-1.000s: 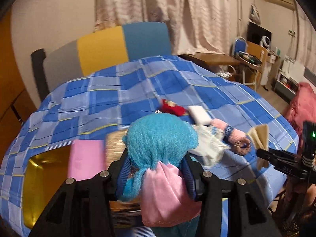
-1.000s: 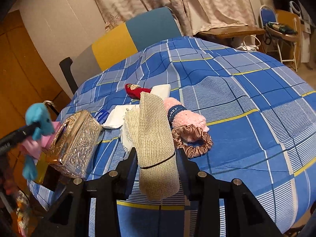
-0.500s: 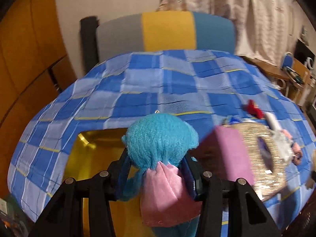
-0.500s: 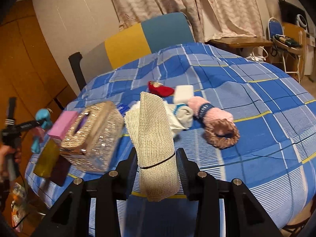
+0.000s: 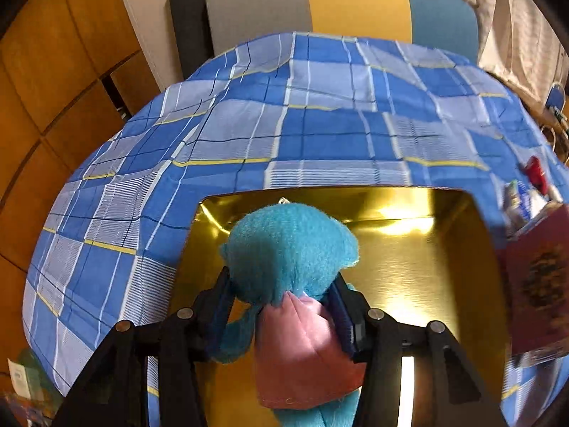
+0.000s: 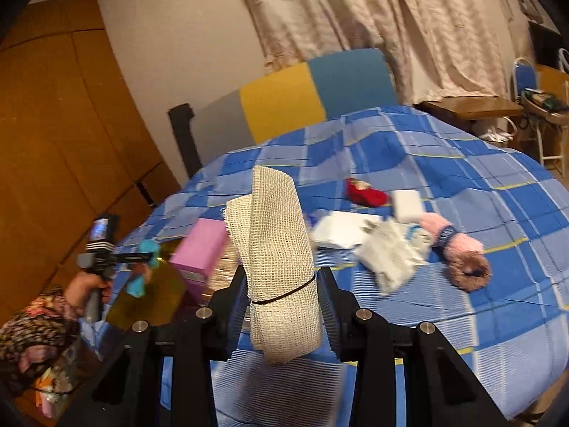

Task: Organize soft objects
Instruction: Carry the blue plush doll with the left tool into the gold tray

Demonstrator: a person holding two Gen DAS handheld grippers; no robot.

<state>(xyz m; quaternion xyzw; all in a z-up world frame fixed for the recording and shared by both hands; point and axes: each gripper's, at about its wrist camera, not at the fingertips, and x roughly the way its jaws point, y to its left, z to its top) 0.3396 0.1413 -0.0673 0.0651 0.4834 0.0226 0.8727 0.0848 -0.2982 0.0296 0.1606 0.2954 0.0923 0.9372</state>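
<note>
The left gripper (image 5: 282,297) has its jaws opening, with the turquoise plush toy (image 5: 290,249) between them; the blue pads sit against its sides at the neck. The toy's long axis runs along the fingers: its round head points forward and away, its pink dress (image 5: 302,352) and legs trail back toward the handle. It hangs above the gold tray (image 5: 419,249), which lies on the blue checked cloth of the desk (image 5: 320,131).

The right gripper (image 6: 281,302) has its jaws clamped on a rolled beige mesh cloth (image 6: 275,249), bound by a thin black band. The roll stands nearly upright, long axis up and down, its top leaning a little left, its lower end hanging below the pads.

Beyond it, a pink box (image 6: 199,245) sits beside the tray. Further right on the cloth lie white folded cloths (image 6: 341,229), a red soft item (image 6: 366,194), a white sponge block (image 6: 407,201) and a pink fuzzy roll (image 6: 458,245) with a brown scrunchie (image 6: 471,274) at its end. A hand (image 6: 85,286) at the far left holds the other gripper.
</note>
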